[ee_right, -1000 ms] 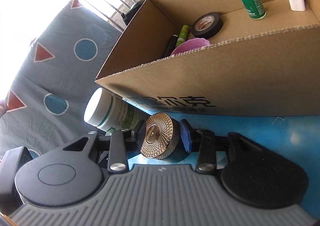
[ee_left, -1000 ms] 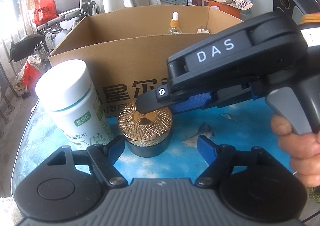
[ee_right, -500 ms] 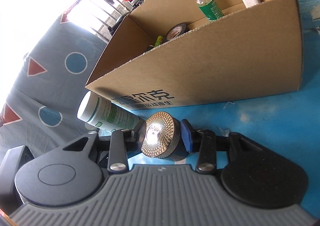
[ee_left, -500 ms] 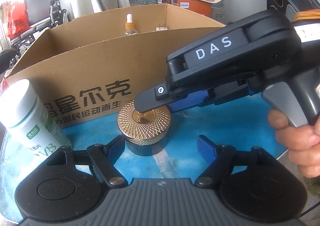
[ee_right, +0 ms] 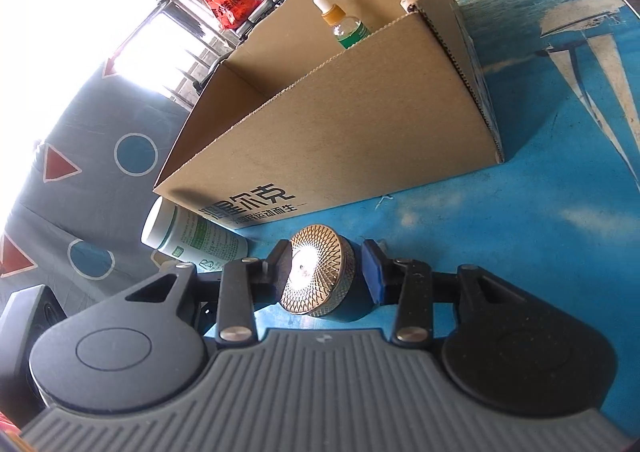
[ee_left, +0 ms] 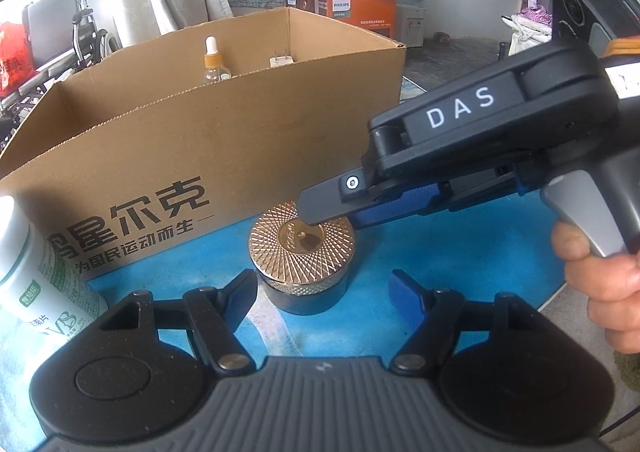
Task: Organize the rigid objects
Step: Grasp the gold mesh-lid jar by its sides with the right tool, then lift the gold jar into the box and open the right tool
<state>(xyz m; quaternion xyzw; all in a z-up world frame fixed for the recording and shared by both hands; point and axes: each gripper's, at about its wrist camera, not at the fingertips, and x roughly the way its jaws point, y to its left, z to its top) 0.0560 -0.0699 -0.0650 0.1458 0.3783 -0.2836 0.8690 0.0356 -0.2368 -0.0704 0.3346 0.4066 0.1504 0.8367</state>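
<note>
On the blue sea-printed bench, just in front of the open brown cardboard box, sits a round jar with a gold, net-patterned metal lid. The right gripper has its jaws clenched on the jar's sides. The left gripper hangs near the jar, its jaws released and just now narrowing, pads clear of it. A white bottle with a green label stands beside the box.
</note>
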